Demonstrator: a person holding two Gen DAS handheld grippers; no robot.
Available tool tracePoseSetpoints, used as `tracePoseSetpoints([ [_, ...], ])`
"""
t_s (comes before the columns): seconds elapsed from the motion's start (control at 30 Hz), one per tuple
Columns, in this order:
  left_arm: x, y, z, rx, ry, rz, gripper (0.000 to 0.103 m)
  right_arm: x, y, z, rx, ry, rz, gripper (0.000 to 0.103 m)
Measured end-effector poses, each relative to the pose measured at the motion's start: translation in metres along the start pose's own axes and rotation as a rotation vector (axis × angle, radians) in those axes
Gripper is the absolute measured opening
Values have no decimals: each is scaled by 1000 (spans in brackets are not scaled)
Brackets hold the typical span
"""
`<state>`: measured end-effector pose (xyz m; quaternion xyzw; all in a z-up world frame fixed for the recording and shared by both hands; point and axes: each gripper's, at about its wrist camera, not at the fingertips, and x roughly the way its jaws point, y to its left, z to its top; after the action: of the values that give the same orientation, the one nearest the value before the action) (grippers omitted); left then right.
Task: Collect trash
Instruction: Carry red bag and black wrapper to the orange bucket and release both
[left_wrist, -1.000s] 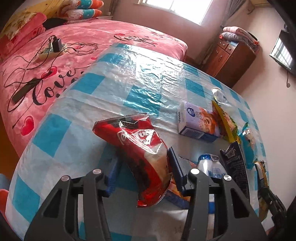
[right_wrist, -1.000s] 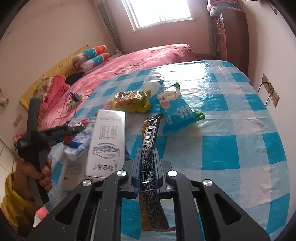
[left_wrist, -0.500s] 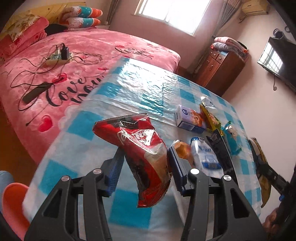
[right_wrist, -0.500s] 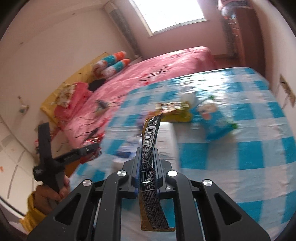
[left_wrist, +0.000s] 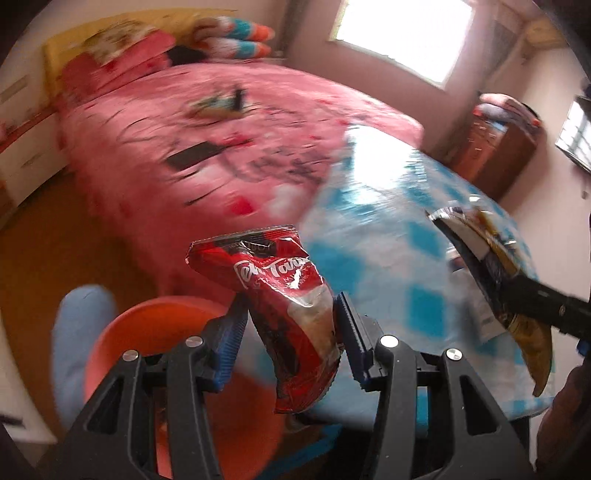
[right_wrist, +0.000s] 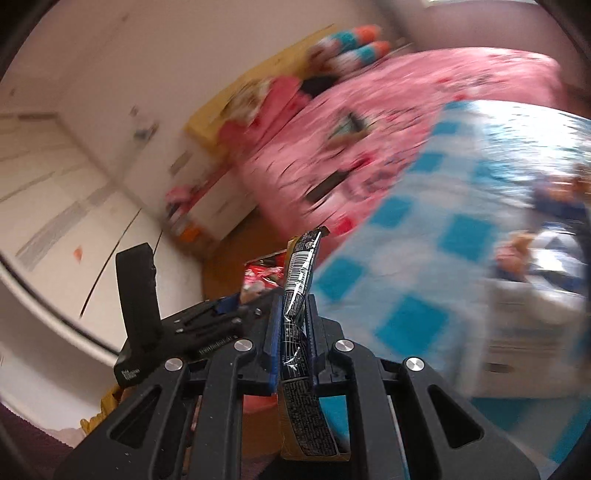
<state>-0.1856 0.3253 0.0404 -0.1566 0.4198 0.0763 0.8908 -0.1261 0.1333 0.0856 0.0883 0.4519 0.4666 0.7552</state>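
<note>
My left gripper (left_wrist: 290, 325) is shut on a crumpled red snack bag (left_wrist: 280, 295), held in the air past the table's edge and over an orange bin (left_wrist: 147, 332) on the floor. In the right wrist view my right gripper (right_wrist: 293, 321) is shut on a flat black and gold wrapper (right_wrist: 297, 295) that stands up between its blue pads. The same wrapper (left_wrist: 495, 266) and the right gripper's black fingers (left_wrist: 543, 299) show at the right of the left wrist view. The left gripper's body (right_wrist: 184, 325) and the red bag (right_wrist: 264, 275) appear just left of the right gripper.
The table with a blue and white checked cloth (left_wrist: 388, 236) lies to the right, with a white carton (right_wrist: 535, 332) and other blurred packets on it. A pink bed (left_wrist: 221, 147) stands beyond, a wooden cabinet (left_wrist: 498, 147) at the far right, brown floor (left_wrist: 55, 240) below.
Both grippers have swung left off the table toward the floor side, each still holding its wrapper. The orange bin has come into view under the left gripper.
</note>
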Motion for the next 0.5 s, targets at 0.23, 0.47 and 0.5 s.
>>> tracePoseSetpoints([
  [0.23,6,82,-33,-139,46,111,51,90,53,-10,-86,164,91,13],
  [0.47,20,113,-53,-150,84,173,72,131,59,-23,-90,220,41,56],
  [0.5,18,112,-52,-130,62,188,76,126,58,-23,-87,200,33,70],
])
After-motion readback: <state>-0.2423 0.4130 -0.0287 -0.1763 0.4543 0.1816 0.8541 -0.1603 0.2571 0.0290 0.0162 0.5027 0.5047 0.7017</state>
